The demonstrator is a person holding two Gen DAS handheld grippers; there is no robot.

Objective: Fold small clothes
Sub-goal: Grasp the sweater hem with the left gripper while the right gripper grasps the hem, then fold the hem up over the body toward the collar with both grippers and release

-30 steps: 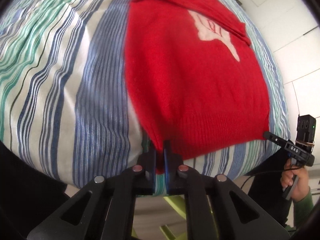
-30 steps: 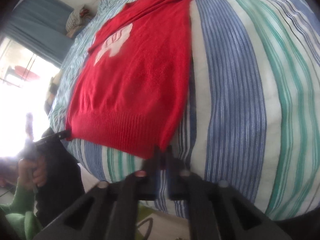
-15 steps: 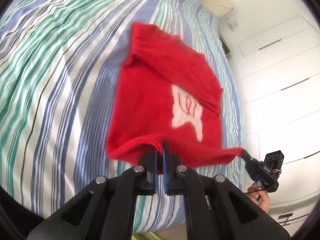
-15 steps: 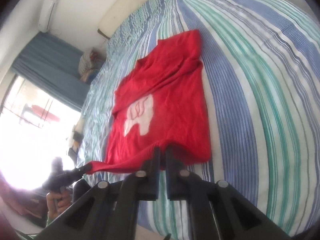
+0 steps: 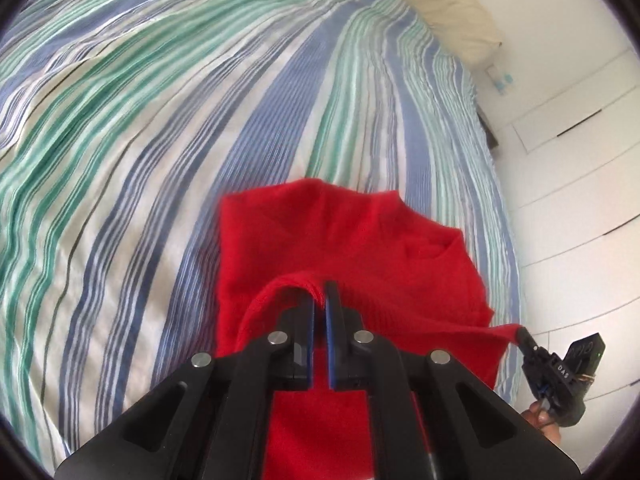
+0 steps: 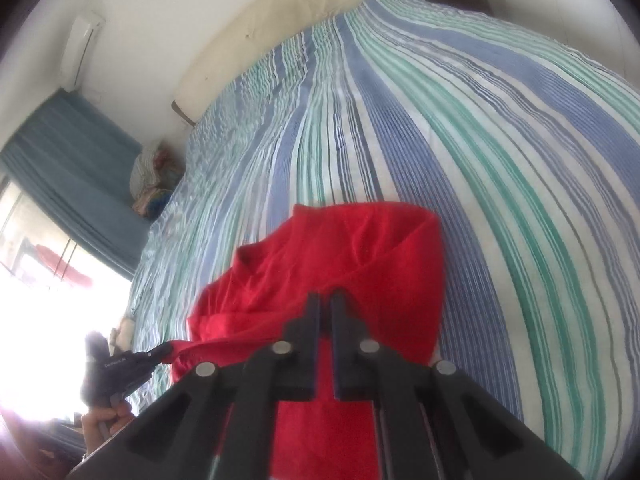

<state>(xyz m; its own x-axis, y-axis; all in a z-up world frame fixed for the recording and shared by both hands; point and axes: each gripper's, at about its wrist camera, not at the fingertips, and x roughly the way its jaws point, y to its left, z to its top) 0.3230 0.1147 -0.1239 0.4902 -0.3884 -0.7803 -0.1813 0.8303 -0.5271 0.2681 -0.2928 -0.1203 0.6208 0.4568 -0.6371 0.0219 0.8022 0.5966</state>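
Observation:
A small red knit sweater [image 5: 360,240] lies on the striped bed, its bottom hem lifted and carried over its upper part. My left gripper [image 5: 319,292] is shut on one hem corner. My right gripper [image 6: 325,304] is shut on the other hem corner, and it also shows at the right of the left wrist view [image 5: 524,336]. The hem stretches taut between the two grippers. The sweater [image 6: 360,248] shows in the right wrist view with its collar end resting on the bed. The left gripper shows at the lower left there [image 6: 160,354]. The white print on the sweater is hidden.
The bed [image 5: 160,120] has a blue, green and white striped cover. A cream headboard [image 6: 280,12] stands at the far end. White cupboard doors [image 5: 580,160] are on the right. A blue curtain [image 6: 72,160] and a bright window are on the left.
Both grippers have lifted the hem and carried it forward toward the collar. The sweater now lies doubled over, and the white print is covered.

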